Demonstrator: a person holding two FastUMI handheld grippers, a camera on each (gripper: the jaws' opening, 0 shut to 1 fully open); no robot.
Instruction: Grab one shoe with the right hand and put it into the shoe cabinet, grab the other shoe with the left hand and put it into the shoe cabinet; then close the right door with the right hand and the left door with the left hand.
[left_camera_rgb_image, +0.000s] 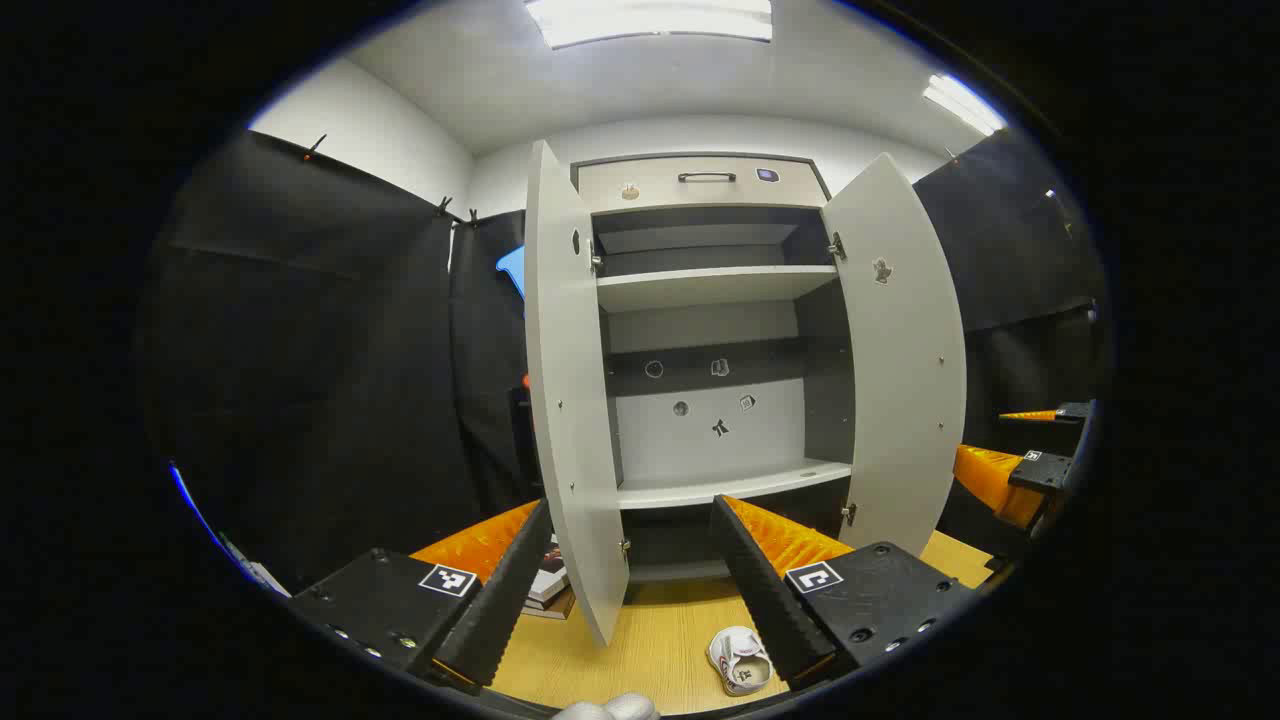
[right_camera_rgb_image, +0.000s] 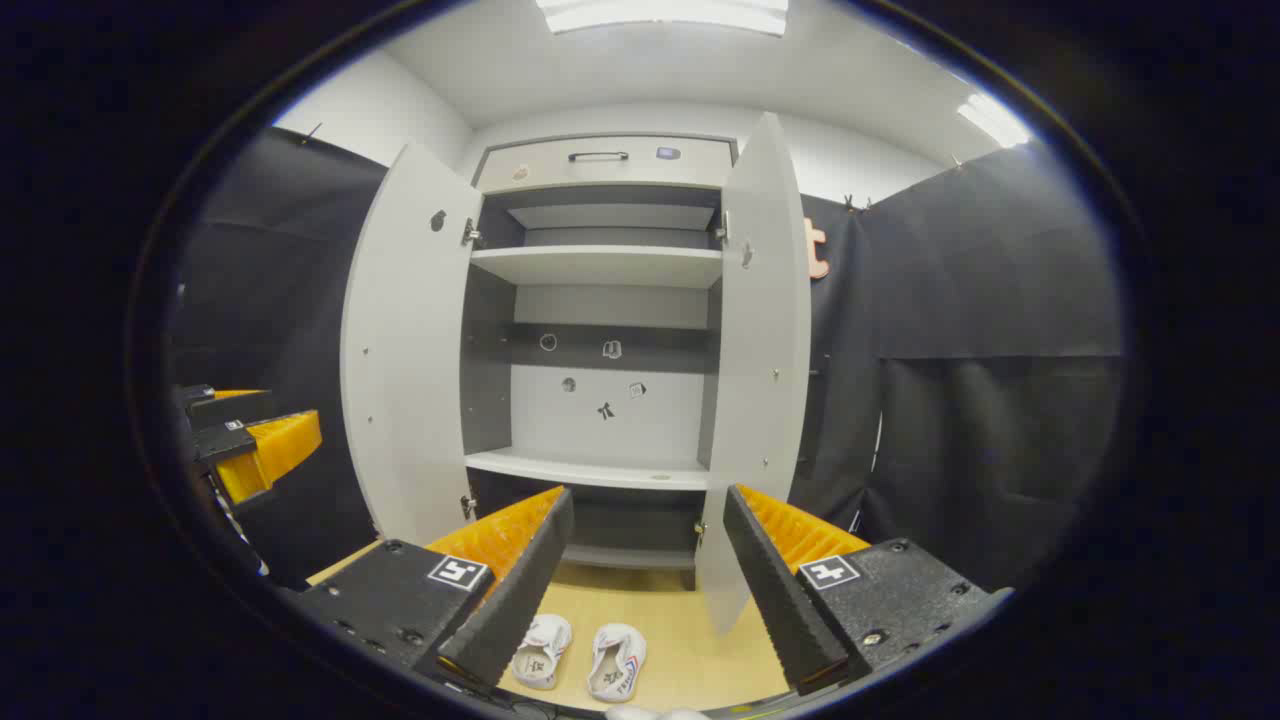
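Two white shoes lie on the wooden floor before the cabinet: one shoe (right_camera_rgb_image: 541, 651) and the other shoe (right_camera_rgb_image: 615, 661) side by side in the right gripper view; one shoe (left_camera_rgb_image: 740, 660) shows in the left gripper view. The shoe cabinet (right_camera_rgb_image: 600, 470) stands with its left door (right_camera_rgb_image: 405, 350) and right door (right_camera_rgb_image: 765, 350) swung wide, shelves bare. My right gripper (right_camera_rgb_image: 645, 580) is open above the shoes, well short of them. My left gripper (left_camera_rgb_image: 625, 590) is open too, with the cabinet's left door (left_camera_rgb_image: 570, 400) straight ahead. The left gripper (right_camera_rgb_image: 255, 440) also appears at the left edge.
A drawer with a dark handle (right_camera_rgb_image: 598, 156) tops the cabinet. Books (left_camera_rgb_image: 550, 590) lie on the floor left of the cabinet. Black cloth walls close both sides. The right gripper (left_camera_rgb_image: 1010, 470) shows at the right edge of the left gripper view.
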